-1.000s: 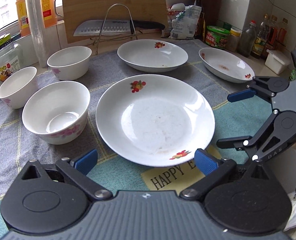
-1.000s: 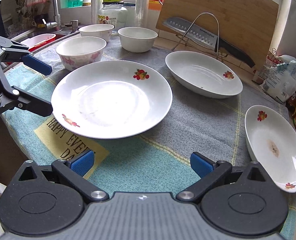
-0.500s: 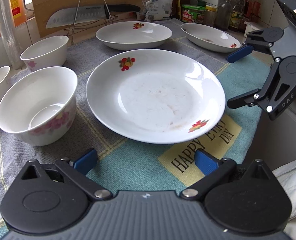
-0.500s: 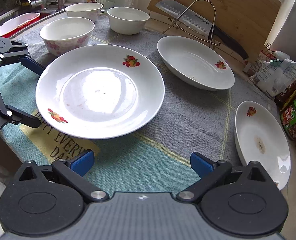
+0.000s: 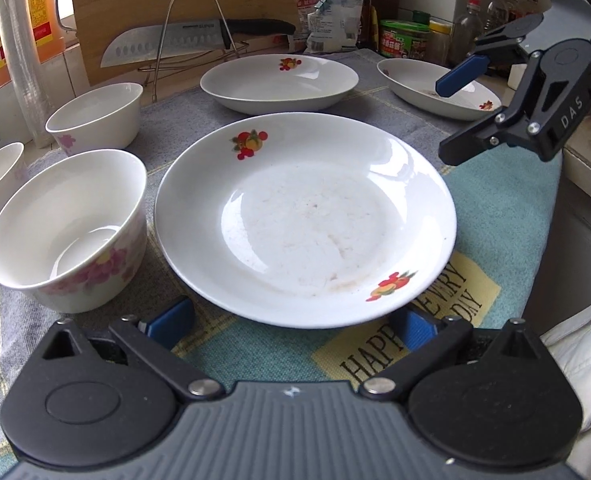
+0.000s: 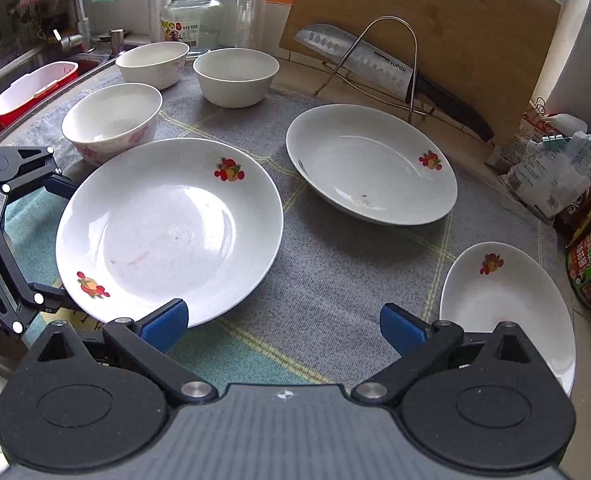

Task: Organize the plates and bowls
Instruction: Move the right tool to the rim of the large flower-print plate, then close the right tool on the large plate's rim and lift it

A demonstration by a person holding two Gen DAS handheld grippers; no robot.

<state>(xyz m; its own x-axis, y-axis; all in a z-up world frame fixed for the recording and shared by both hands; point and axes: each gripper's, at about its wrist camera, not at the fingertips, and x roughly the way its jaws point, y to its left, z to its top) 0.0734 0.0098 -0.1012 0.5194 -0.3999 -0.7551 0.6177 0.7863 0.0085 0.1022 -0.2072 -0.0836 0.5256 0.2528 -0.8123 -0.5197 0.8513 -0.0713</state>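
Left gripper (image 5: 291,322): released, jaws spread wide, low at the near edge of the cloth; its blue pads (image 5: 171,320) sit either side of the near rim of the large plate, not clearly touching it.
Right gripper (image 6: 283,326): released, jaws wide apart, holding nothing; it hovers over the cloth near its near edge, between the large plate and the oval plate.
Large plate (image 5: 305,220): lies flat near the near edge of the cloth, fruit print on its rim, faint smears inside.
Second plate (image 6: 371,164): deeper, further back toward the middle of the cloth, apart from the large plate.
Oval plate (image 6: 507,308): at the right edge of the cloth, well apart from the others.
Bowls: pink-flowered bowl (image 5: 69,230) just left of the large plate; two more bowls (image 6: 235,76) toward the far left corner.
Cloth (image 6: 335,280): grey and teal, covers the worktop under all the dishes.
Behind: knife (image 6: 359,60) on a wire rack before a wooden board (image 6: 455,20).
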